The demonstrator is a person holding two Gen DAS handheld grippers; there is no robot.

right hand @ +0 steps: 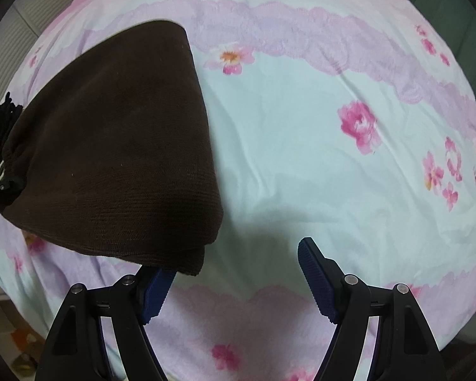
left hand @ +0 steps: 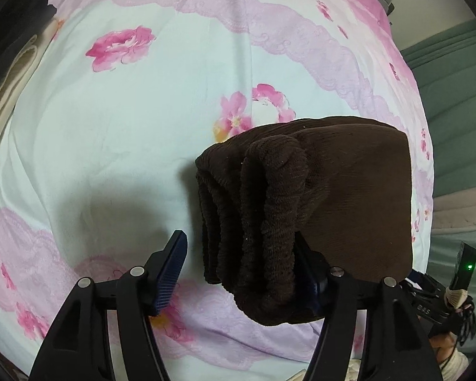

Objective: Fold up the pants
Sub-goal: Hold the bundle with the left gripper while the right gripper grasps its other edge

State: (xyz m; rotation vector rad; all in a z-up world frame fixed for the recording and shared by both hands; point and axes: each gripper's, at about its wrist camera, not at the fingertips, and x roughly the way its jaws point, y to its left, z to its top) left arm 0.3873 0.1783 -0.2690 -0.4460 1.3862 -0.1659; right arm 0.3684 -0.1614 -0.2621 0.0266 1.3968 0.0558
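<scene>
On the floral bedsheet (right hand: 285,158) at ten o'clock, the brown pants (right hand: 111,146) lie folded compact (apparently finished); left gripper (left hand: 244,273) gapes wide, right gripper (right hand: 234,279) likewise, neither pinching; only release remains.

My dark brown ribbed pants (left hand: 327,197) lie folded into a thick stack on the bed, bunched waistband layers facing seven o'clock in my left view.

Folded dark brown pants (left hand: 327,197) lie on a floral bedsheet (left hand: 127,133). The left gripper (left hand: 241,266) has its jaws spread wide; the near stacked folds drape over its right finger. Far left lies folded beige fabric (left hand: 12,79).
</scene>
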